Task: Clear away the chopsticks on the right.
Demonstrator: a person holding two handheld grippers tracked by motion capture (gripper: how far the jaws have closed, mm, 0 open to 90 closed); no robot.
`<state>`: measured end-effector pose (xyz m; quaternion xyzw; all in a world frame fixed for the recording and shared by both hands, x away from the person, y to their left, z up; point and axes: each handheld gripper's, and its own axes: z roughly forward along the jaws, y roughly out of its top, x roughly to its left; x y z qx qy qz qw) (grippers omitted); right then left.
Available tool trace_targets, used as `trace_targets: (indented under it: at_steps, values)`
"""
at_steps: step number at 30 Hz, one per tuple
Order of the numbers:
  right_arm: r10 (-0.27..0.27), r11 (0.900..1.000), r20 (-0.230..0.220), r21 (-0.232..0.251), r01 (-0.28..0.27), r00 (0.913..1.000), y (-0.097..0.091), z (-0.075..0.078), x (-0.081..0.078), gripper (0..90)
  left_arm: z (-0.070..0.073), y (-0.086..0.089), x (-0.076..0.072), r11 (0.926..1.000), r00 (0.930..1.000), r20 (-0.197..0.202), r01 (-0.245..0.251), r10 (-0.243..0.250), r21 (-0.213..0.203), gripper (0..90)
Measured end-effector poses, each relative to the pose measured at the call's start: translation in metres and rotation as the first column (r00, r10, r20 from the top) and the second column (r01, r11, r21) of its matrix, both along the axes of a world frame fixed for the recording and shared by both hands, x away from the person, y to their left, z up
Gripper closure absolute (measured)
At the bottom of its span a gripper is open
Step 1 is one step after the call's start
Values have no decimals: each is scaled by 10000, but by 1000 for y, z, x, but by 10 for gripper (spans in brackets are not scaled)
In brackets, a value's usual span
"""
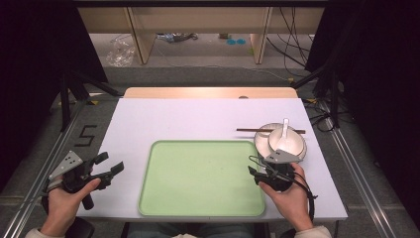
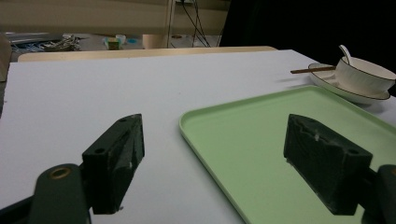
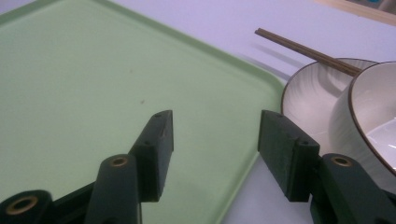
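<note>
Green plastic takes up the middle of my table (image 1: 148, 119): a shallow tray (image 1: 163, 198), bare inside, lying on the white top near the person's edge. My right gripper (image 1: 253, 174) hovers at the tray's right rim with its jaws spread wide and nothing between them; in the right gripper view the two black pads (image 3: 159, 149) straddle that rim, with the tray to their left. Just right of it and a little farther off sits a white plate (image 1: 261, 144) with a dark line round its rim, carrying a white bowl (image 1: 292, 145), and a white spoon (image 1: 285, 130) stands in the bowl with its handle pointing far. A pair of brown chopsticks (image 1: 252, 130) lies across the plate's far edge, tips sticking out to the left over the table. My left gripper (image 1: 114, 166) is well apart from all this, at the table's near left corner, jaws likewise wide and holding nothing, aimed across the tray toward the bowl.
</note>
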<state>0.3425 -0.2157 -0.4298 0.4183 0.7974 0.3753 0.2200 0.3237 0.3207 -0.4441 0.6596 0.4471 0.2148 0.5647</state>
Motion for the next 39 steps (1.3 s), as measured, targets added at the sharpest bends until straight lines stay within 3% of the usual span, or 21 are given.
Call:
trace_targets:
  at_steps: [3, 6, 11, 16, 24, 30, 39]
  values:
    - [-11, 10000, 312, -54, 13, 9995, -4, 1, 3, 469, 0, 0, 0, 10000, 10000, 23, -11, 11, 2, 205]
    - [-231, 9996, 153, 138, 229, 9996, -5, 4, 6, 480, 0, 0, 0, 10000, 10000, 0, -6, 6, 18, 206]
    - [-208, 9997, 252, 116, 206, 9995, -8, 12, 14, 586, 0, 0, -1, 10000, 10000, -18, -43, 43, 4, 206]
    - [-309, 9995, 329, -57, 311, 9990, -9, 18, 32, 670, 0, 0, 0, 10000, 10000, 3, -39, 39, 13, 207]
    - [-849, 9964, -121, -3, 849, 9963, -11, 30, 63, 781, 0, 0, 0, 10000, 10000, -16, -52, 52, 4, 207]
    - [-1258, 9913, -620, -460, 1231, 9901, -14, 39, 89, 897, 0, 0, 0, 10000, 10000, -30, -47, 47, 5, 207]
    - [-1592, 9855, -1259, -800, 1499, 9792, -9, 46, 121, 900, -1, 0, 0, 10000, 10000, -21, -66, 66, -33, 208]
